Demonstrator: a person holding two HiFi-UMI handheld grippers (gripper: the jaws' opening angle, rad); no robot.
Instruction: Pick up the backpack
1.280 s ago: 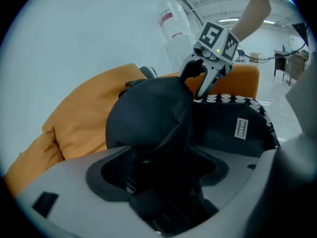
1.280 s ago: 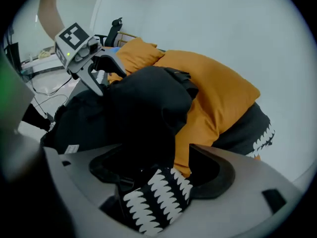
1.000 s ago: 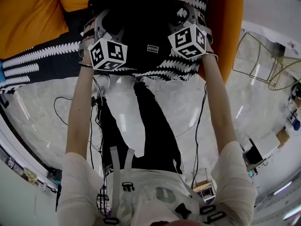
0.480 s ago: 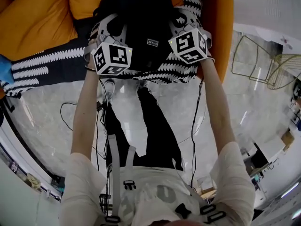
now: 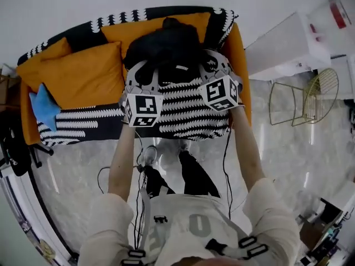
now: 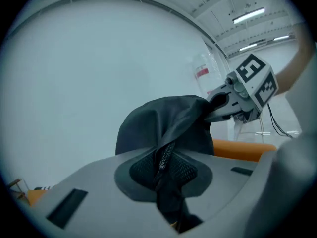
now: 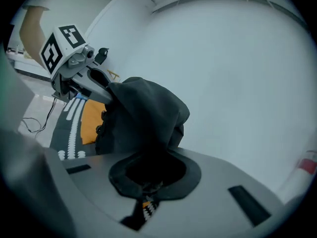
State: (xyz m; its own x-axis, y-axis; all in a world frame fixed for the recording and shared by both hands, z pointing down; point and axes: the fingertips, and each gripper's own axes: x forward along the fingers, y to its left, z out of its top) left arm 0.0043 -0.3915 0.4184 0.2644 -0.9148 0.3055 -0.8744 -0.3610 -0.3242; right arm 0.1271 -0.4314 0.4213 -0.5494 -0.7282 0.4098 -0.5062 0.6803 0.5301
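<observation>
The black backpack (image 5: 166, 46) hangs in the air in front of the orange sofa (image 5: 83, 73), stretched between my two grippers. My left gripper (image 5: 151, 73) is shut on its fabric beside a zipper (image 6: 163, 160); its jaws have just been closing on that fold. My right gripper (image 5: 203, 66) is shut on a bunch of the bag's cloth (image 7: 148, 175), and its jaws have also just closed. In the left gripper view the backpack (image 6: 168, 123) bulges ahead with the right gripper (image 6: 242, 95) clamped on its far side. The right gripper view shows the backpack (image 7: 143, 115) and the left gripper (image 7: 74, 71).
A black-and-white patterned throw (image 5: 188, 112) covers the sofa seat below the bag. A blue star-shaped cushion (image 5: 44, 107) lies at the sofa's left end. A white cabinet (image 5: 294, 37) and a wire chair (image 5: 308, 96) stand to the right. Cables trail over the glossy floor (image 5: 83, 170).
Both grippers closed on the backpack and rose together, lifting it off the sofa seat. The whole sofa and the wall behind it have come into the head view.
</observation>
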